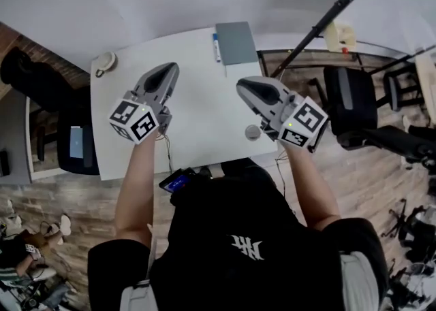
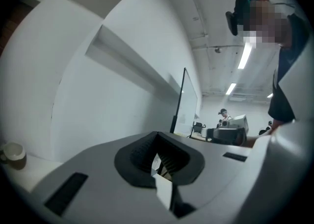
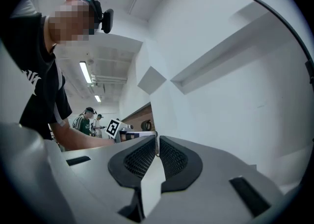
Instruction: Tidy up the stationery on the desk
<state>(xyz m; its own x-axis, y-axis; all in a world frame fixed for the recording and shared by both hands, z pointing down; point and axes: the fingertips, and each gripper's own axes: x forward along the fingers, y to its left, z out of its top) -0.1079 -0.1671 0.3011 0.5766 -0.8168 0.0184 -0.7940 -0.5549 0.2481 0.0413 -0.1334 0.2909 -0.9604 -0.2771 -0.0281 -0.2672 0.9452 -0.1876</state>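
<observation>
Both left tongs (image 1: pixel 166 73) and right tongs (image 1: pixel 246 86) hang clenched and empty over the white bench (image 1: pixel 197 102), a grey rectangular notebook (image 1: pixel 236 42) and blue marker (image 1: pixel 216 47) lying at its far edge.

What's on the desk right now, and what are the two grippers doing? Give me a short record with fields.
surface: white desk, seen from above
far edge: grey notebook, with a blue pen beside it on its left
far left corner: cup
near right: small round grey object, lying alone on the desk
left gripper: held over the desk, jaws shut, nothing between them
right gripper: held over the desk, jaws shut, nothing between them
</observation>
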